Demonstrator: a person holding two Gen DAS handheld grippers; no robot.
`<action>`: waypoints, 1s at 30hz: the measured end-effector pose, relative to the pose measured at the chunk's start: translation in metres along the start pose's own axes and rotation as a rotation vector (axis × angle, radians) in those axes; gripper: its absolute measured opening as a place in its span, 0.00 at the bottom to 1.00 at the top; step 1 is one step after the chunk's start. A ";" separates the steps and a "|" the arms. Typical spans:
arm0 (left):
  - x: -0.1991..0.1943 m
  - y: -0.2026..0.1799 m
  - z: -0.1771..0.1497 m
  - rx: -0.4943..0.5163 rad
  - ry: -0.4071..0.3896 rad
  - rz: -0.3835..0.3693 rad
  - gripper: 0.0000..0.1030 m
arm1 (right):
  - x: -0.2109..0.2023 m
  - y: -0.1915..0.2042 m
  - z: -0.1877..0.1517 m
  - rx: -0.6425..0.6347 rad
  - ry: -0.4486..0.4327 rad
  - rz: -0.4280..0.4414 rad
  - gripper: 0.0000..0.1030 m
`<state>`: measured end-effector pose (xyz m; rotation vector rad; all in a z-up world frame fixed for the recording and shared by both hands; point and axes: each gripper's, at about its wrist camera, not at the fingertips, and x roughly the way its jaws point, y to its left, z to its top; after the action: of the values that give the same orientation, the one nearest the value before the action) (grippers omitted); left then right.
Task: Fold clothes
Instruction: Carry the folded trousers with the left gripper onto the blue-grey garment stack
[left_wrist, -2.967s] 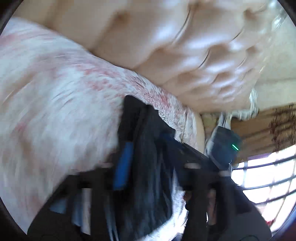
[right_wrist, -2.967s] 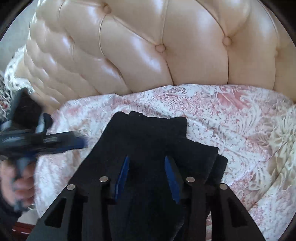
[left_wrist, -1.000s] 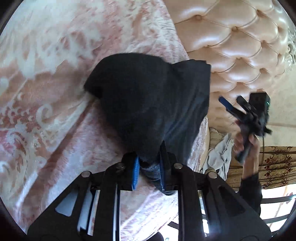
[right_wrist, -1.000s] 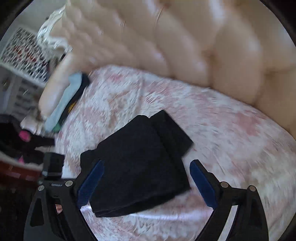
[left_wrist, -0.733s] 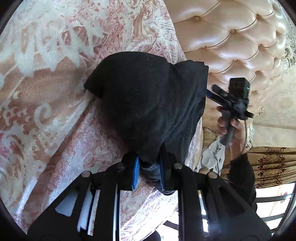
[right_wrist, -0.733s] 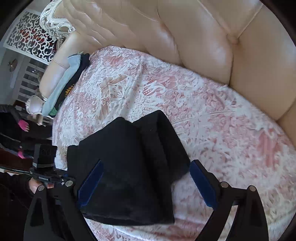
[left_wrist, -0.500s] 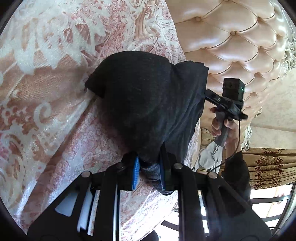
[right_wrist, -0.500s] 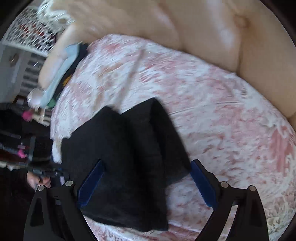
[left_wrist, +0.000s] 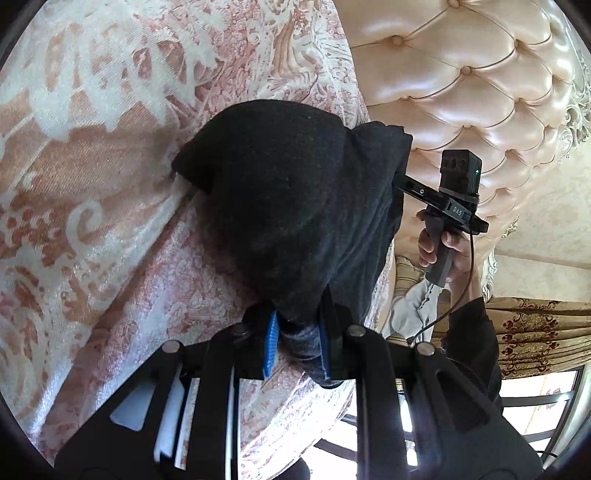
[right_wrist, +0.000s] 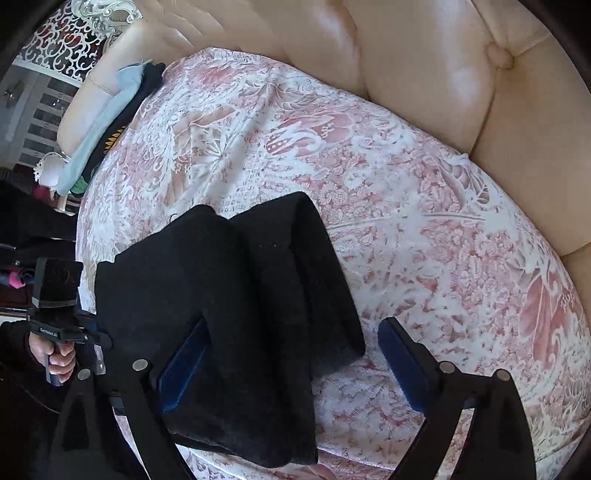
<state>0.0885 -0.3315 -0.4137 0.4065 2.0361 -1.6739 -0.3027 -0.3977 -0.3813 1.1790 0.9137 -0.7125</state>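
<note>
A black folded garment (left_wrist: 295, 192) lies on the pink and white patterned cover (left_wrist: 92, 221). My left gripper (left_wrist: 297, 332) is shut on its near edge, with cloth bunched between the blue pads. In the right wrist view the garment (right_wrist: 229, 314) shows two stacked folds. My right gripper (right_wrist: 291, 363) stands open wide low over it. The left pad (right_wrist: 181, 365) is half hidden behind one fold, and the right pad (right_wrist: 402, 362) sits clear over the cover (right_wrist: 424, 240). From the left wrist view the right gripper (left_wrist: 417, 190) reaches behind the garment's far corner, tips hidden.
A cream tufted backrest (left_wrist: 461, 92) curves round the far side (right_wrist: 424, 55). A pile of light blue and dark clothes (right_wrist: 107, 122) sits at the cover's back left. A grey cloth (left_wrist: 413, 306) hangs past the edge, near a gold curtain (left_wrist: 535, 332).
My right gripper has come down and closer, so its open jaws now straddle the garment's fold. The left gripper has kept its hold in the same place.
</note>
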 end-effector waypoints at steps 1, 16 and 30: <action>0.000 0.000 0.000 0.000 0.001 -0.001 0.21 | -0.001 0.002 -0.001 -0.008 -0.002 0.016 0.86; -0.003 -0.005 -0.002 0.014 -0.003 -0.003 0.21 | -0.009 0.017 -0.010 -0.031 -0.045 0.033 0.26; -0.030 -0.067 -0.001 0.116 -0.063 -0.042 0.17 | -0.075 0.050 -0.047 0.081 -0.286 -0.062 0.22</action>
<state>0.0794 -0.3428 -0.3414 0.3472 1.9206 -1.8129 -0.3052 -0.3399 -0.2975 1.0887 0.6891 -0.9491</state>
